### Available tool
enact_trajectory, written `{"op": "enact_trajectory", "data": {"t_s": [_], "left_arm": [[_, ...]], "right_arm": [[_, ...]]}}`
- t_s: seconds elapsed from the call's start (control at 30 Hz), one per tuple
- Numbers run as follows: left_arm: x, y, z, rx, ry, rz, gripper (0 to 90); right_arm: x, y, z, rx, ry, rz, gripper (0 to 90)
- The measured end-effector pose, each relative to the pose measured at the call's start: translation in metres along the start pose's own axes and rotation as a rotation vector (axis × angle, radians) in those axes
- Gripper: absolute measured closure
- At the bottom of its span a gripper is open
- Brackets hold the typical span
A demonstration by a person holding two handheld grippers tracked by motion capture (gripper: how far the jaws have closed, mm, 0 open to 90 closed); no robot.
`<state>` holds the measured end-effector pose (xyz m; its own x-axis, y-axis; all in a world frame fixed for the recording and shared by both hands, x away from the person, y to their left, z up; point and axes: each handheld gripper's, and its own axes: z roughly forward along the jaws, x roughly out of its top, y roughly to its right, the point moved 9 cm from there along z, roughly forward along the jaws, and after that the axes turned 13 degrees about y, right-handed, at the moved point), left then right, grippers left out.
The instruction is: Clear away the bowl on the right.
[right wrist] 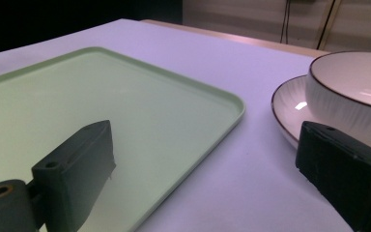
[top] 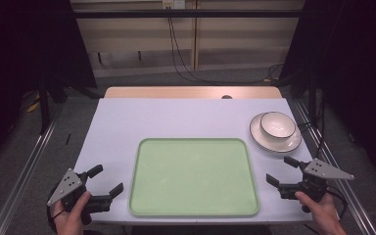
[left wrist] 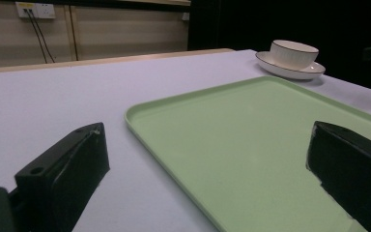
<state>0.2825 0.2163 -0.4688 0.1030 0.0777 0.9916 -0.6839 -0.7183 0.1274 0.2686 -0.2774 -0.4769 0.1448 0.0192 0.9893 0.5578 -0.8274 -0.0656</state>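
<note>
Tray [top: 194, 205] centred on table [top: 122, 122], bowl [top: 277, 124] on plate [top: 257, 133] behind-right

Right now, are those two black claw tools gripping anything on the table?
Nothing is held. The left claw and the right claw both stand open over the table, either side of the bare pale green plastic tray.

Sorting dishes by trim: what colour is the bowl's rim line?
The bowl is white with a thin dark rim line, clearest in the right gripper view.
</note>
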Motion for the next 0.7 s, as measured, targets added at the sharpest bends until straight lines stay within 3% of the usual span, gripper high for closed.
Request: {"op": "enact_trajectory", "data": {"t_s": [0.2,0.7], "left_arm": [[0.0005,-0.0003,-0.0005,0.004,0.0,0.004,1.4],[0.0012,0.0007,-0.0002,-0.004,0.002,0.008,1.3]], "right_arm": [[-0.0019,-0.0004,0.0011,0.012,-0.015,0.015,5.9],[0.0003,0.0042,-0.0029,0.013,-0.046,0.001,9.4]]}}
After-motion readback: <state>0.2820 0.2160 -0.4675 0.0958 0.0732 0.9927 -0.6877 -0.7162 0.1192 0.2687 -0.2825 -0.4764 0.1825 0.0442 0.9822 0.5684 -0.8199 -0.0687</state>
